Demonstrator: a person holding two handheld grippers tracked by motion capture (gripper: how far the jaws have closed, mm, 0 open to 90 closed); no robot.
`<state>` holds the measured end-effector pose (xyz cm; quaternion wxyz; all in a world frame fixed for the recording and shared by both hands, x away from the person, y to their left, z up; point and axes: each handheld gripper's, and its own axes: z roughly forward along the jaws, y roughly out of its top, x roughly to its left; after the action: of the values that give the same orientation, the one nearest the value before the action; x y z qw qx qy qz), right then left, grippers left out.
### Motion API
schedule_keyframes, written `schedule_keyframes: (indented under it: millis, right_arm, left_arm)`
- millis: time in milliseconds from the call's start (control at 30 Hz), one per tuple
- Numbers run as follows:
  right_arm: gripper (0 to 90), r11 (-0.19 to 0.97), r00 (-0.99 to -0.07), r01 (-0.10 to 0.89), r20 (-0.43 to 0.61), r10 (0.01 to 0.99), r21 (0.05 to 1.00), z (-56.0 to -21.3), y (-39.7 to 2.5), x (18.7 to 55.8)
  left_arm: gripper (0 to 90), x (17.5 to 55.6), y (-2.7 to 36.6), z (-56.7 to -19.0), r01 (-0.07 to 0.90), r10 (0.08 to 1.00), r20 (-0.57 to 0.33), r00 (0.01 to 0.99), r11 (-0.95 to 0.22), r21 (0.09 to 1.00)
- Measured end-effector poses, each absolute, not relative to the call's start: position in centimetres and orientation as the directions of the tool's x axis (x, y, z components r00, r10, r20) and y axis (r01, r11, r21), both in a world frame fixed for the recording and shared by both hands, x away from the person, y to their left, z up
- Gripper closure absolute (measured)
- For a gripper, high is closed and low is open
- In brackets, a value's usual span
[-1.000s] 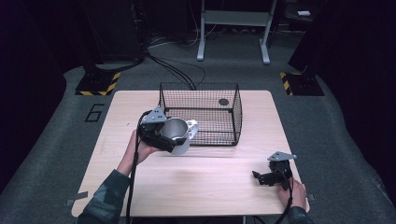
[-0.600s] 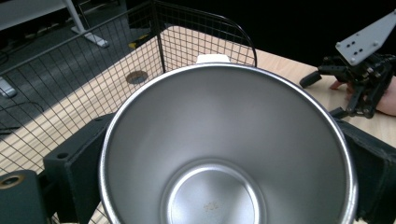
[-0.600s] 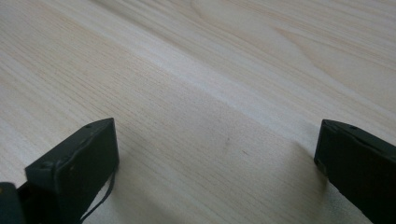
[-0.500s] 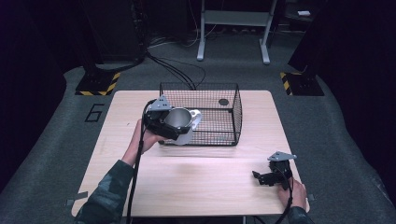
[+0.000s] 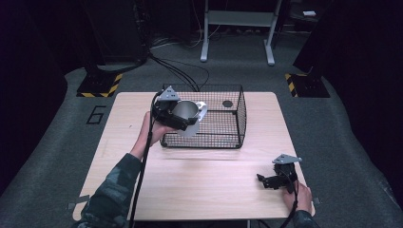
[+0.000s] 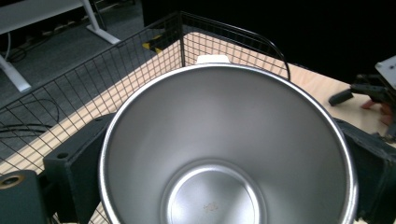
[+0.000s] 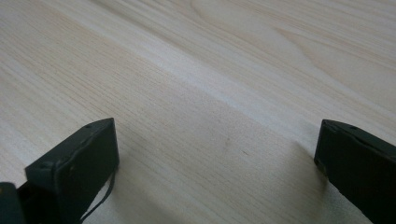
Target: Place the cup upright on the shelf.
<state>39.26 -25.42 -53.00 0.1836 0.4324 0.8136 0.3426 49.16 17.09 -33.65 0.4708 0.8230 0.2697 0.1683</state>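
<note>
One steel cup (image 5: 186, 112), clamped in the left gripper (image 5: 178, 116), has risen over the basket's (image 5: 240, 118) left edge, ready for lowering; right gripper (image 5: 272, 180) rests apart.

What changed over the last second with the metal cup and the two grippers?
The left gripper, shut on the metal cup, carried it up and away from the person, from the table beside the wire basket to above its left end. The right gripper stayed open, low over the table; the basket stayed put.

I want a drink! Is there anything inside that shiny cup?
Empty. The left gripper view looks straight into the metal cup and shows its bare bottom.
</note>
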Motion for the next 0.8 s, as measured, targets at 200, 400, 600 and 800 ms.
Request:
schedule_keyframes:
  millis: [200, 400, 600, 800]
  right_arm:
    - [0.0, 0.391, -0.558, 0.578, -0.002, 0.83, 0.716, -53.0, -25.4, 39.3]
    - [0.0, 0.383, -0.553, 0.582, 0.003, 0.833, 0.717, -53.0, -25.4, 39.2]
    - [0.0, 0.391, -0.559, 0.578, -0.003, 0.829, 0.716, -53.0, -25.4, 39.3]
    - [0.0, 0.382, -0.552, 0.583, 0.004, 0.834, 0.717, -53.0, -25.3, 39.2]
  left_arm:
    - [6.2, 50.3, 16.4, -33.5, 0.293, 0.622, 0.025, 0.782, -0.403, 0.867]
    - [6.2, 51.4, 15.8, -33.6, 0.308, 0.633, 0.023, 0.774, -0.407, 0.86]
    - [6.2, 52.5, 15.2, -34.1, 0.319, 0.641, 0.029, 0.767, -0.42, 0.849]
    - [6.2, 53.2, 14.8, -34.6, 0.333, 0.65, 0.028, 0.759, -0.425, 0.841]
